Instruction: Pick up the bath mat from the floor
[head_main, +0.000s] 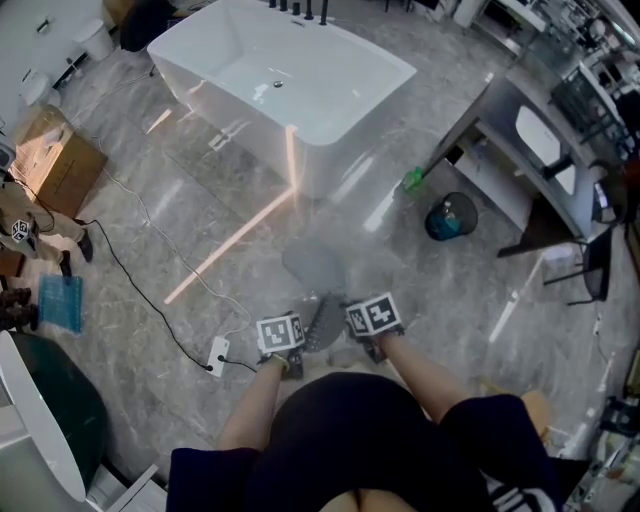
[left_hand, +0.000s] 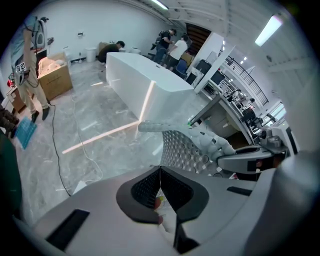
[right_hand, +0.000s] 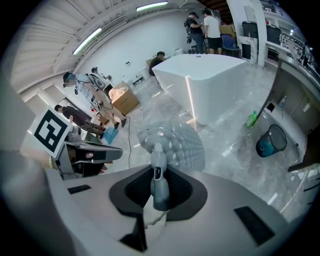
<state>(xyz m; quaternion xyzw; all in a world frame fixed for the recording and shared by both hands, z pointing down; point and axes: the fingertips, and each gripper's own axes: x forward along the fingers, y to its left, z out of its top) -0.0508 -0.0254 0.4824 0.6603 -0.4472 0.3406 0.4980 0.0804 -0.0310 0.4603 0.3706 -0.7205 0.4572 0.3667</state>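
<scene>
The grey dimpled bath mat (head_main: 316, 285) is off the floor, held out in front of me between the two grippers. My right gripper (right_hand: 156, 172) is shut on a thick fold of the mat (right_hand: 172, 142), which fans out beyond its jaws. My left gripper (left_hand: 160, 172) has its jaws pressed together in a tight line, and no mat shows between them. The mat's (left_hand: 186, 149) underside runs just past the left tips toward the right gripper (left_hand: 250, 161). In the head view, the left gripper (head_main: 283, 340) and right gripper (head_main: 372, 322) sit side by side.
A white bathtub (head_main: 285, 85) stands ahead on the marble floor. A teal bin (head_main: 450, 217), a green bottle (head_main: 413, 180) and a grey desk (head_main: 520, 110) are to the right. A cardboard box (head_main: 55, 160), a cable with a power strip (head_main: 217, 355) and a person's legs (head_main: 45, 240) are to the left.
</scene>
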